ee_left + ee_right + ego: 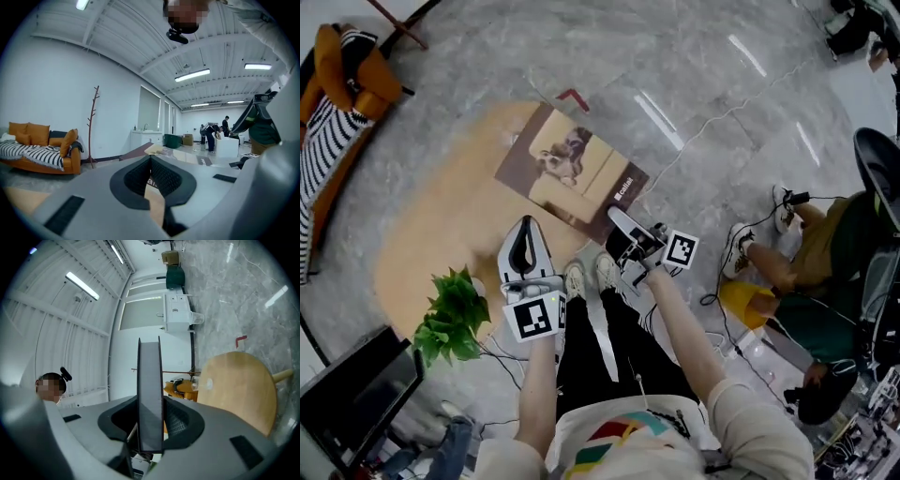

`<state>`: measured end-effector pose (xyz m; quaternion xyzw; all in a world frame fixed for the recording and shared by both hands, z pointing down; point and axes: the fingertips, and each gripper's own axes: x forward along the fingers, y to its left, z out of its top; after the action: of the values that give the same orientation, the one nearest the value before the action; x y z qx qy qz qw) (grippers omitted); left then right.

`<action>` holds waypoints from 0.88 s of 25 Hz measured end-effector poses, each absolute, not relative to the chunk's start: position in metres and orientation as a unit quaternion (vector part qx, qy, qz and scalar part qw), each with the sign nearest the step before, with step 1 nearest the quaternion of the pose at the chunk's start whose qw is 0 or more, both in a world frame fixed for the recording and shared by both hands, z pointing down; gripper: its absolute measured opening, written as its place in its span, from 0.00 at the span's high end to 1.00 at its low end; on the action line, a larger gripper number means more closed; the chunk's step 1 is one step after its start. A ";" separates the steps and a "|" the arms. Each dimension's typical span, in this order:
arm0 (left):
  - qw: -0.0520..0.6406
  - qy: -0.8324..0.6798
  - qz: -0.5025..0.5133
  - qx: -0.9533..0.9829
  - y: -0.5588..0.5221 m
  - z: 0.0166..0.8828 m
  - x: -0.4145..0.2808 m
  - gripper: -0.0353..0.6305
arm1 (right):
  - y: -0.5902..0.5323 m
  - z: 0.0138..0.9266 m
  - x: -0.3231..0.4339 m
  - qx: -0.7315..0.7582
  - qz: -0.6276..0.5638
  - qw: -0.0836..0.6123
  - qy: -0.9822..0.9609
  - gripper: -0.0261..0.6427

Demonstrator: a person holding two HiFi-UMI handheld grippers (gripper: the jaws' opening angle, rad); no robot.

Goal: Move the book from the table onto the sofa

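since the sofa (342, 89) sits at the far left, well apart from the round wooden table (431, 225), the book has to be carried across open floor, and the hold looks set up for that. a leafy plant (450, 314) stands at the near edge of the table, beside the person's left arm, so it is best kept clear of on the way out.

the left gripper (150, 176) has its jaws drawn in narrow on the near edge of the book (572, 173); its own view shows the tan and brown cover pinched between the dark pads, with the rest of the cover running away from it almost level. the book itself hangs in the air over the far side of the table and the grey floor, cover up, apparently clear of the tabletop. to the right, the right gripper (150, 423) is clamped on the same near edge, closer to the spine corner; its view shows the book edge-on as a thin dark slab between the pads, with the tabletop well beyond.

two grips spaced along one edge probably serve to stop a wide, floppy book from sagging or twisting. the task seems to be in its carrying stage, with the swing left toward the sofa yet to come. further right a seated person (787, 262) and loose cables lie on the floor, away from that path.
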<state>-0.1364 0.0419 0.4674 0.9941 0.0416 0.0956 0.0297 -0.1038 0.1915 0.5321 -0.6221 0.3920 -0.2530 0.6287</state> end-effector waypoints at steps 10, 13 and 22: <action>-0.001 -0.033 0.003 0.999 -0.003 0.299 -0.151 0.94 | 0.164 0.372 -0.102 -0.621 -0.206 0.617 0.437 0.73; -0.004 -0.054 -0.017 0.998 -0.018 0.264 -0.174 0.94 | 0.157 0.330 -0.116 -0.616 -0.195 0.616 0.452 0.73; -0.029 -0.159 -0.055 0.985 -0.064 0.213 -0.268 0.94 | 0.132 0.268 -0.148 -0.555 -0.172 0.639 0.504 0.73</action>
<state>-0.2680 -0.0636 0.2128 0.9853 -0.1593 -0.0549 -0.0286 -0.1481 0.1321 0.2677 -0.5548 0.5044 -0.1719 0.6389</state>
